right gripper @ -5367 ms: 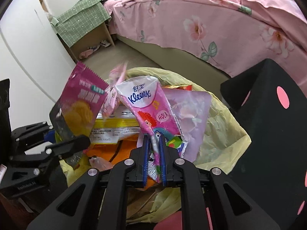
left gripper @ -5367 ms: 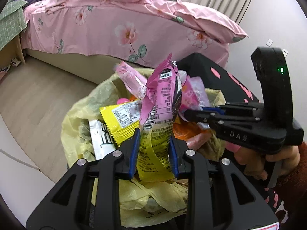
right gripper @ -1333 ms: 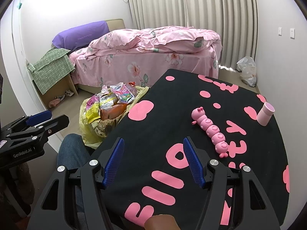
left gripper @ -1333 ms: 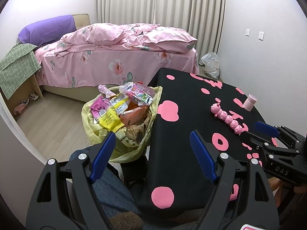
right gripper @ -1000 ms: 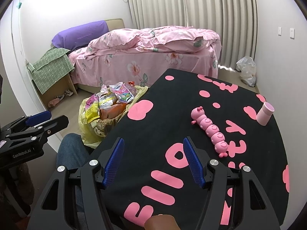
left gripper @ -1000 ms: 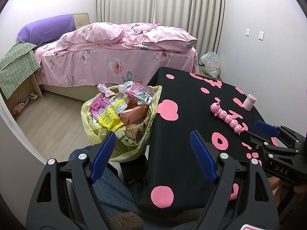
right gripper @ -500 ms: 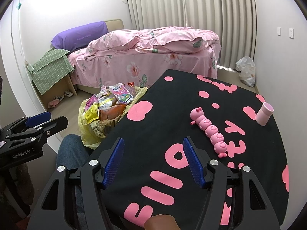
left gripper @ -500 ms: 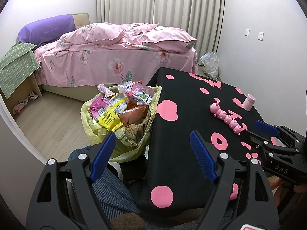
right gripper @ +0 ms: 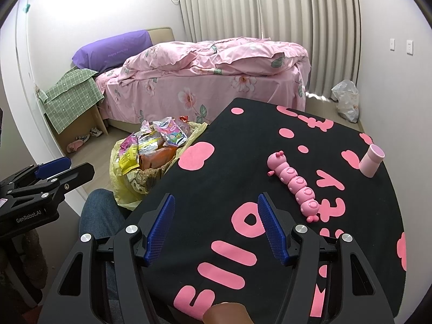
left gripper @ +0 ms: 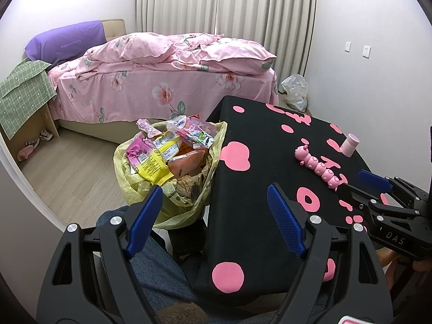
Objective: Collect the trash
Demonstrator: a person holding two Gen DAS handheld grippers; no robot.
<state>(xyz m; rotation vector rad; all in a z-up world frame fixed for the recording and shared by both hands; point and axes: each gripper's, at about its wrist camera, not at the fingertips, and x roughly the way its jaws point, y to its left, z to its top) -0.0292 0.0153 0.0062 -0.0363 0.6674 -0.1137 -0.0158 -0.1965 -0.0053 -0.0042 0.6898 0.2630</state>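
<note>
Your left gripper (left gripper: 214, 197) stands wide open and holds nothing, hovering above your knee and the near edge of the black table (left gripper: 259, 210). Your right gripper (right gripper: 214, 206) is also spread wide and empty, over the pink lettering on the tabletop.

Only the left view looks down into the yellow trash bag (left gripper: 136, 186), pressed against the table's left side and heaped with wrappers (left gripper: 151, 163).

The right view shows the bag partly behind the table edge, but gives the pink caterpillar toy (right gripper: 294, 182) and pink cup (right gripper: 372, 160) clearly, near each other and apart. The bed (right gripper: 210, 81) stands beyond.
</note>
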